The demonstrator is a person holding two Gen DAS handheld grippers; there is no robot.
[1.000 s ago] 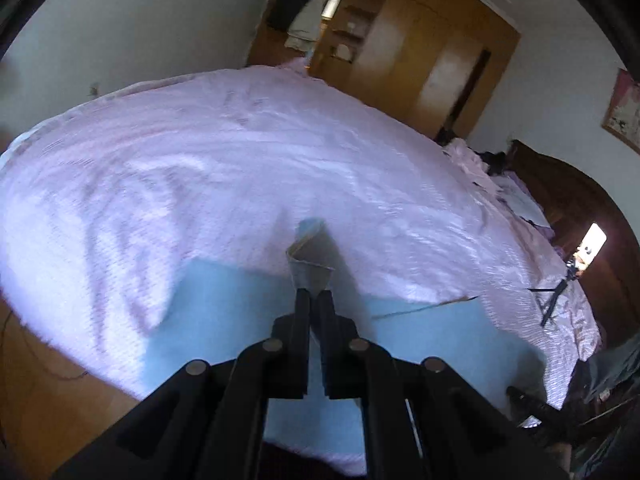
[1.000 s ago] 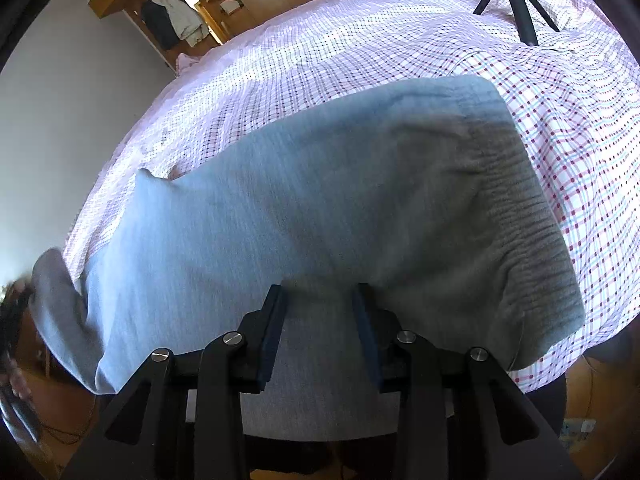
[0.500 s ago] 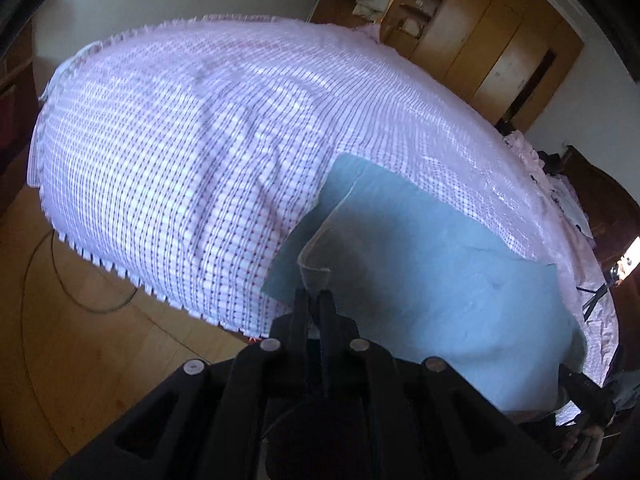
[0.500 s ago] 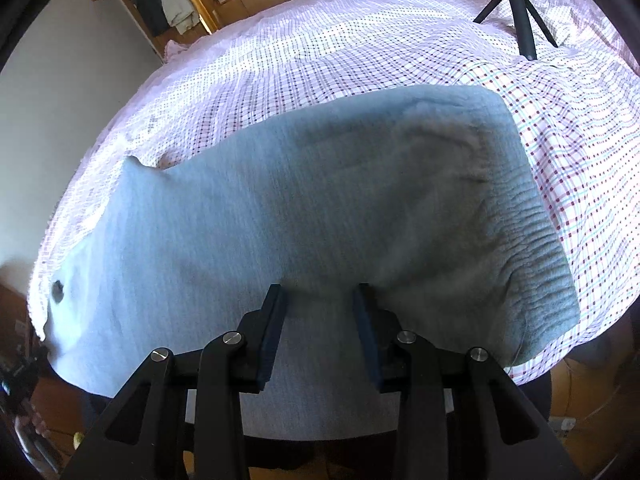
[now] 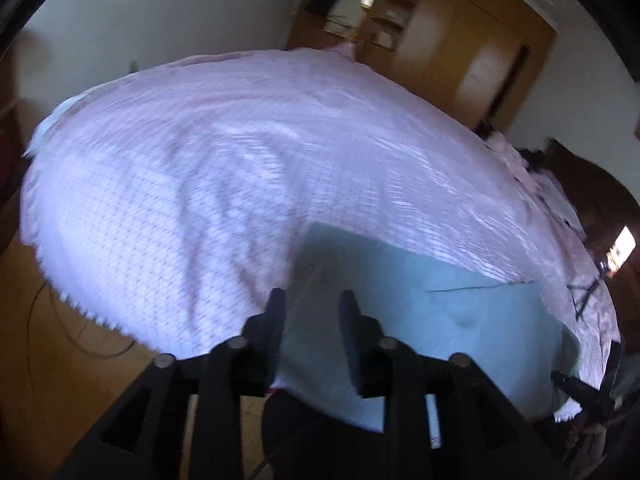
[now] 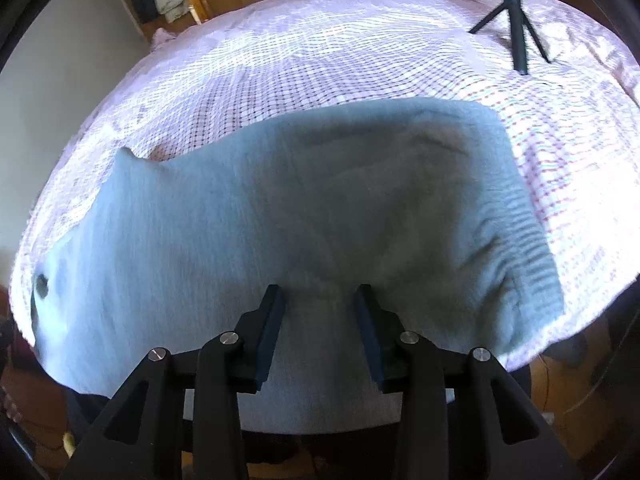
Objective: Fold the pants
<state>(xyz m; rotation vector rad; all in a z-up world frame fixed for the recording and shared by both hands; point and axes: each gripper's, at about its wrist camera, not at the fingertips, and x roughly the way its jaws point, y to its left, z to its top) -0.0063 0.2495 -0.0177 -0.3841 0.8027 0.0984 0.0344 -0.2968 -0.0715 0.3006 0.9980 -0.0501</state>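
Light grey-blue pants (image 6: 304, 216) lie flat on the checked bedsheet, near the bed's front edge, with the elastic waistband (image 6: 524, 236) at the right and the leg end at the left. My right gripper (image 6: 319, 300) is open, its jaws over the pants' near edge, holding nothing. In the left wrist view the pants (image 5: 420, 312) lie at the lower right. My left gripper (image 5: 311, 308) is open and empty just above the leg end of the pants.
The pink checked bed (image 5: 224, 168) fills both views. A small black tripod (image 6: 514, 20) stands on the bed at the far right. Wooden wardrobes (image 5: 452, 36) stand behind the bed. Wooden floor (image 5: 60, 364) with a cable lies below the bed's edge.
My left gripper has opened and let go of the pant leg hem, which now lies flat on the bed. The right gripper stays open over the pants.
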